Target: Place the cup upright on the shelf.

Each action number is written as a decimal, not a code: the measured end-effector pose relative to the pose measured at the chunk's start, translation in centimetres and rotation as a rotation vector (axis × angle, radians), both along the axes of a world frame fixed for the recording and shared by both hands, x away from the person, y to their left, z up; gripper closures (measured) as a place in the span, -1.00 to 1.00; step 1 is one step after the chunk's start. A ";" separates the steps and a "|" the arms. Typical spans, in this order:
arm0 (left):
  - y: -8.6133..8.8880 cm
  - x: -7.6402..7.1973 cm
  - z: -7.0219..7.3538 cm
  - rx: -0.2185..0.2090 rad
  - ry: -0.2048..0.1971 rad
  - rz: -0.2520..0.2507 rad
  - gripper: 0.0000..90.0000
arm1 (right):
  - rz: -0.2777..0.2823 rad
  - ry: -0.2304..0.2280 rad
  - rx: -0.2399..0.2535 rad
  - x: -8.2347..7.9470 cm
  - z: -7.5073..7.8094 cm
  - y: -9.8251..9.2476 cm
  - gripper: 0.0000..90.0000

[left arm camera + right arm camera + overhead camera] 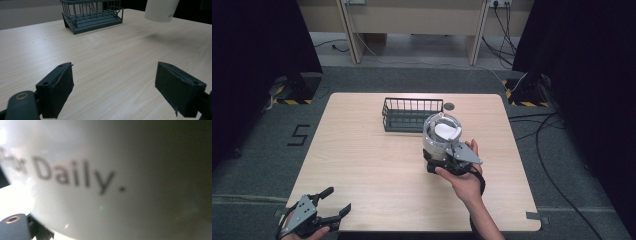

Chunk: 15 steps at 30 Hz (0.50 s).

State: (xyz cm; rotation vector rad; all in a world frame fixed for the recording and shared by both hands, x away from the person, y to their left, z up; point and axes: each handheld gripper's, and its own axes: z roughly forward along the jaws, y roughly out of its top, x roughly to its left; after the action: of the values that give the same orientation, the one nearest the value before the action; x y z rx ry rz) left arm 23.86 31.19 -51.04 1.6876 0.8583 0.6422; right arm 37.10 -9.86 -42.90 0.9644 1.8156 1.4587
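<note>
Light wood table (pixel 377 165) on grey carpet, black curtains both sides, cables trailing on floor at right.

Dark wire basket (pixel 412 114) near far edge of table, centre; same basket (pixel 92 15) at top of left gripper view. Small dark round spot (pixel 449 106) on tabletop just right of basket.

Right gripper (pixel 443 156) right of table centre, in right hand (pixel 467 177), grey plate on top. Clamped around lower part of white cup (pixel 441 134) with clear domed lid (pixel 443 124). Cup upright or nearly so, just in front of basket's right end, apart from it. Left gripper view: cup bottom (pixel 161 10) clear of tabletop, shadow on wood beneath, so lifted off table. Right gripper view: cup wall (pixel 105 170) pressed close to camera, blurred print reading "Daily." across it; own jaws mostly hidden behind cup.

Left gripper (pixel 332 205) at near-left corner of table, held by left hand (pixel 304 231), well apart from cup. Jaws spread wide, nothing between them, bare wood in gap. Left gripper view confirms: left gripper (pixel 115 90) pads far apart, low over tabletop, pointing toward basket and cup.
</note>
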 end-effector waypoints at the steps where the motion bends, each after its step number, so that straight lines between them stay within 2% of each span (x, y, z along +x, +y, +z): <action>1: 0.0 0.0 0.0 0.000 0.000 0.000 -0.68 | 0.000 0.002 0.000 0.2 0.0 0.0 -0.78; 15: 0.1 0.0 0.0 -0.007 -0.002 0.002 -0.68 | -0.006 0.008 -0.004 2.6 0.9 0.7 -0.78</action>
State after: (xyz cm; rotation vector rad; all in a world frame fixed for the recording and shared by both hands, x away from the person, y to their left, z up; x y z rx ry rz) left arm 23.88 31.25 -51.03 1.6798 0.8604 0.6412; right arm 39.69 -9.14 -41.99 0.9751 1.8190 1.4492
